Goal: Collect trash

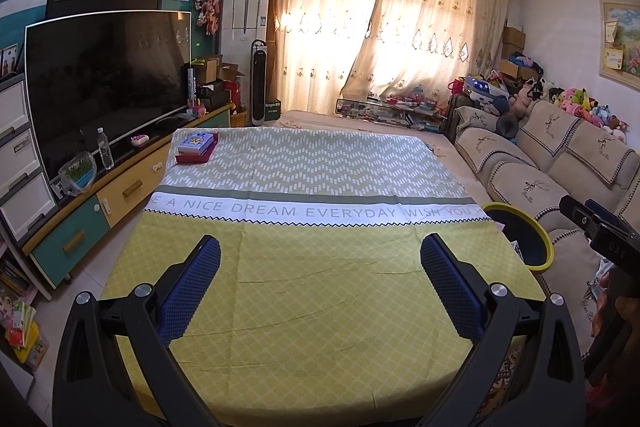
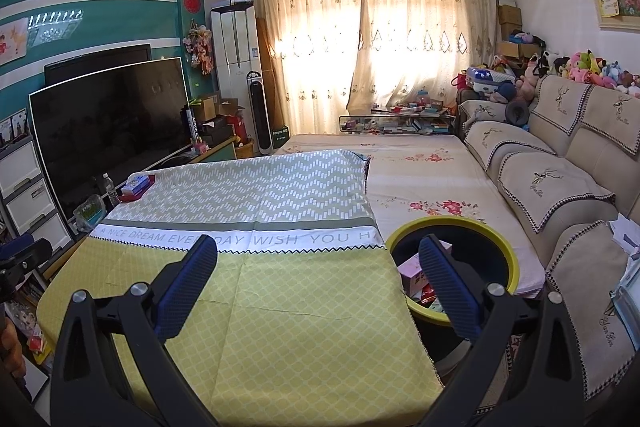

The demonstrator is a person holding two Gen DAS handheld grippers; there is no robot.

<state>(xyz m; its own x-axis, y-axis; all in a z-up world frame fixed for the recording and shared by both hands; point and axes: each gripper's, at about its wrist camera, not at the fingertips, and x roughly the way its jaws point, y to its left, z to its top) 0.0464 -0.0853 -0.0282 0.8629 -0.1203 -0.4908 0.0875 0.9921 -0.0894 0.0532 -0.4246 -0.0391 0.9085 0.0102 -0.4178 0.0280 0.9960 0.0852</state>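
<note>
A yellow-rimmed black trash bin [image 2: 456, 227] stands at the right edge of the table [image 2: 280, 307], which wears a yellow and grey patterned cloth. Pink and red packets [image 2: 416, 281] lie inside the bin. My right gripper [image 2: 318, 251] is open and holds nothing; its right finger hangs over the bin's near side. My left gripper [image 1: 320, 251] is open and holds nothing above the yellow part of the cloth [image 1: 320, 287]. In the left wrist view the bin [image 1: 520, 239] shows at the right, with the right gripper's body beside it. A red and blue box stack [image 1: 197, 147] sits at the table's far left corner.
A TV [image 1: 108, 75] stands on a low cabinet [image 1: 104, 195] to the left, with a water bottle [image 1: 105, 143] and a plastic bag [image 1: 78, 173]. A beige sofa [image 2: 560, 187] with plush toys lines the right. A floral-sheeted bed [image 2: 420, 167] lies behind the table.
</note>
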